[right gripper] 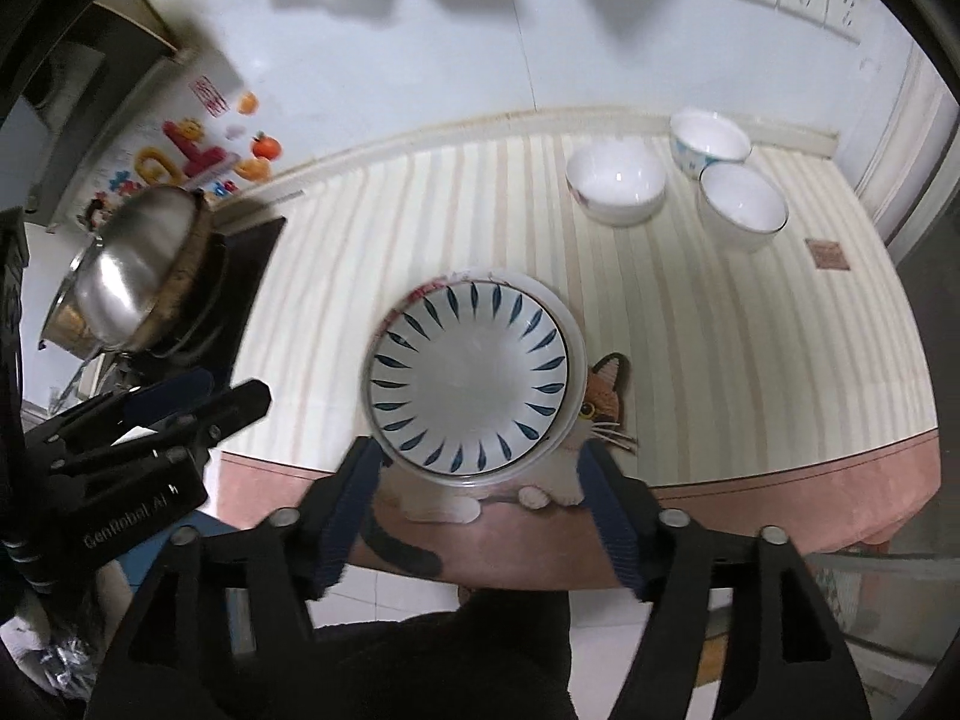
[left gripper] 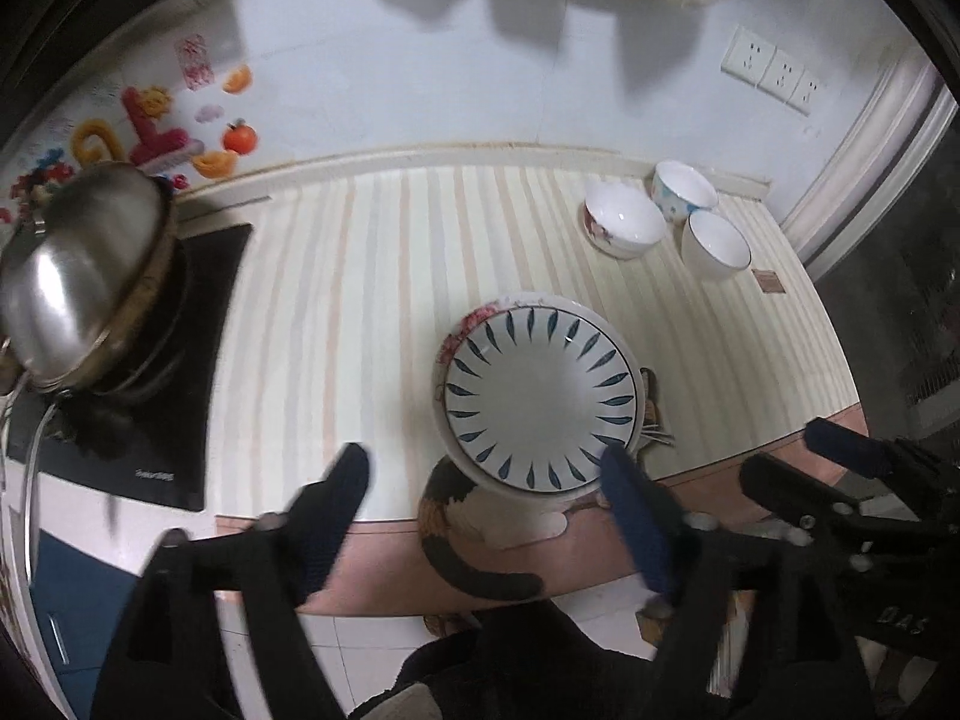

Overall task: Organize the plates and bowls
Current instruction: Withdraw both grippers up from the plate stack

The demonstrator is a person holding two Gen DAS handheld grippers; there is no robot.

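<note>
Tongs (right gripper: 474, 516) (spread) above stacked plates (right gripper: 474, 378).

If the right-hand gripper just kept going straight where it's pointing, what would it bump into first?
Most likely the blue-leaf plate on top of the stack near the table's front edge. The right gripper is open and empty, aimed down at it, though depth is hard to judge.

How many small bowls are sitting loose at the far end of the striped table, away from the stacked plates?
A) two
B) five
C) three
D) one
C: three separate bowls sit near the wall, a flowered bowl, a blue-patterned bowl and a dark-rimmed bowl, all apart from the blue-leaf plate near the table's front edge.
</note>
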